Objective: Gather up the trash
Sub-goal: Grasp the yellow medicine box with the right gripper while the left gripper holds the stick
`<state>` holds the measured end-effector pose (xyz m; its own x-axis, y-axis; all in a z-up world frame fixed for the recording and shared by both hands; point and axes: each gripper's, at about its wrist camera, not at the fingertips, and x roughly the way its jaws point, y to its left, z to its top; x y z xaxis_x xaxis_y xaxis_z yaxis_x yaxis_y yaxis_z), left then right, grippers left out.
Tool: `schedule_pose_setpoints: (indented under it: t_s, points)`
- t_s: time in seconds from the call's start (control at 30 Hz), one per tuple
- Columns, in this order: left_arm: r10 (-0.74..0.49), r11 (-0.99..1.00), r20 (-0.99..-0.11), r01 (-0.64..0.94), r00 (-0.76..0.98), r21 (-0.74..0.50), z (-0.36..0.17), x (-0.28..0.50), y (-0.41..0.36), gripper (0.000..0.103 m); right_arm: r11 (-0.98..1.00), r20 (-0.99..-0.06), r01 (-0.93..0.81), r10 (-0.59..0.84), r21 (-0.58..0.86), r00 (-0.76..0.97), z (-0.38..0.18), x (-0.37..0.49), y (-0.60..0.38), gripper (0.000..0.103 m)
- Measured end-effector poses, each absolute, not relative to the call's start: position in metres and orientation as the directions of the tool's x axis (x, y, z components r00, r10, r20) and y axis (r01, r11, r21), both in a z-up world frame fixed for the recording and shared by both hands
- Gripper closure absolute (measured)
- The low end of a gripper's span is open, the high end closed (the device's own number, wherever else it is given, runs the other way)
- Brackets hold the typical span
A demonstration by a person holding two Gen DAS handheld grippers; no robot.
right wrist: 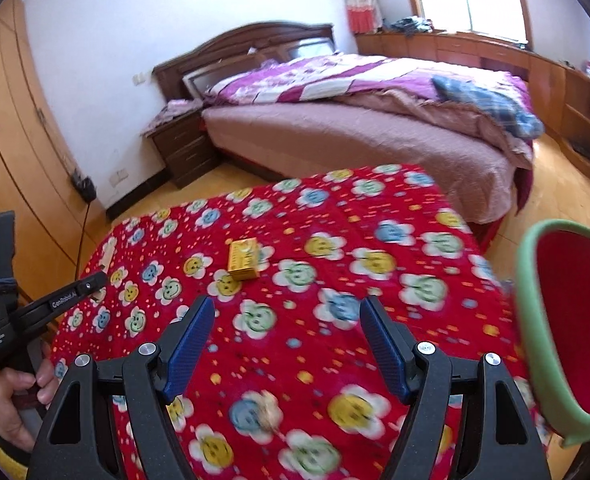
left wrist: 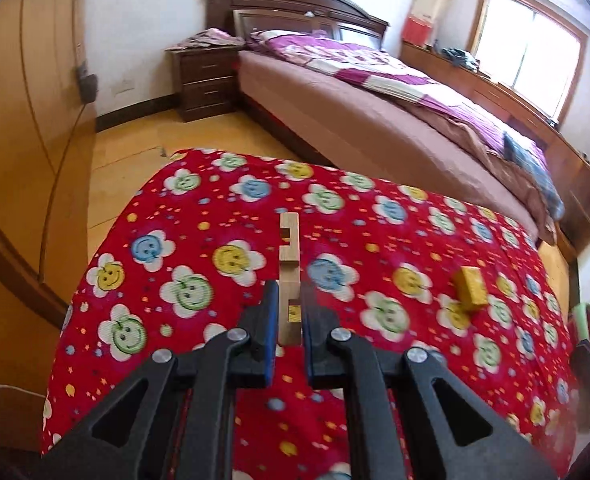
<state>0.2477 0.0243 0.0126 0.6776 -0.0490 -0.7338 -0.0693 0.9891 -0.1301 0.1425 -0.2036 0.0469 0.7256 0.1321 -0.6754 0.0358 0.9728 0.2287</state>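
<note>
My left gripper (left wrist: 289, 292) is shut on a notched wooden piece (left wrist: 289, 256) and holds it upright above the table with the red smiley-flower cloth (left wrist: 199, 208). A small yellow box (left wrist: 471, 286) lies on the cloth to its right; it also shows in the right wrist view (right wrist: 243, 259). My right gripper (right wrist: 288, 312) is open and empty above the cloth, nearer than the box. A small brownish crumpled scrap (right wrist: 270, 412) lies on the cloth below it, blurred. A bin with a green rim and red inside (right wrist: 567, 320) stands at the table's right edge.
The left hand-held gripper (right wrist: 43, 308) shows at the left of the right wrist view. A bed (left wrist: 395, 92) stands beyond the table, with a dark nightstand (left wrist: 207, 80) beside it. Wooden wardrobes (left wrist: 23, 100) line the left wall.
</note>
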Motion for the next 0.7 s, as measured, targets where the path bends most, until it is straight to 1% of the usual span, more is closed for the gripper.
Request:
schedule_pose_setpoints:
  t_s: [0.13, 0.33, 0.37, 0.5, 0.53, 0.57, 0.6, 0.63, 0.67, 0.7]
  points:
    - [-0.012, 0.99, -0.743, -0.098, 0.669, -0.105, -0.003, 0.256, 0.031, 0.094, 0.978, -0.706, -0.006, 0.155, 0.209, 0.691, 0.032, 0.173, -0.183, 0.027]
    - [-0.038, 0.988, -0.759, -0.091, 0.65, -0.127, -0.02, 0.265, 0.031, 0.094, 0.984, -0.735, -0.03, 0.151, 0.176, 0.661, 0.012, 0.212, -0.161, 0.028]
    - [-0.04, 0.988, -0.76, -0.087, 0.648, -0.126, -0.021, 0.266, 0.03, 0.094, 0.985, -0.738, -0.03, 0.148, 0.172, 0.658, 0.009, 0.218, -0.16, 0.032]
    - [-0.056, 0.989, -0.764, -0.072, 0.642, -0.133, -0.024, 0.268, 0.028, 0.094, 0.989, -0.759, -0.031, 0.132, 0.146, 0.638, -0.003, 0.236, -0.155, 0.042]
    - [-0.056, 0.989, -0.764, -0.069, 0.643, -0.131, -0.024, 0.266, 0.027, 0.094, 0.989, -0.765, -0.031, 0.13, 0.143, 0.631, -0.007, 0.239, -0.155, 0.051]
    - [-0.058, 0.989, -0.763, -0.066, 0.644, -0.131, -0.024, 0.265, 0.026, 0.094, 0.989, -0.77, -0.031, 0.13, 0.142, 0.625, -0.009, 0.242, -0.156, 0.057]
    - [-0.063, 0.989, -0.762, -0.063, 0.644, -0.135, -0.024, 0.265, 0.025, 0.094, 0.99, -0.772, -0.029, 0.127, 0.139, 0.623, -0.011, 0.245, -0.155, 0.058]
    - [-0.068, 0.988, -0.762, -0.061, 0.644, -0.14, -0.023, 0.265, 0.025, 0.094, 0.991, -0.767, -0.031, 0.119, 0.128, 0.63, -0.011, 0.246, -0.155, 0.063]
    - [-0.071, 0.988, -0.761, -0.06, 0.644, -0.143, -0.023, 0.264, 0.024, 0.094, 0.992, -0.769, -0.032, 0.116, 0.123, 0.629, -0.012, 0.246, -0.155, 0.071]
    - [-0.072, 0.988, -0.761, -0.06, 0.644, -0.145, -0.024, 0.264, 0.024, 0.094, 0.992, -0.77, -0.032, 0.117, 0.125, 0.627, -0.012, 0.247, -0.156, 0.074]
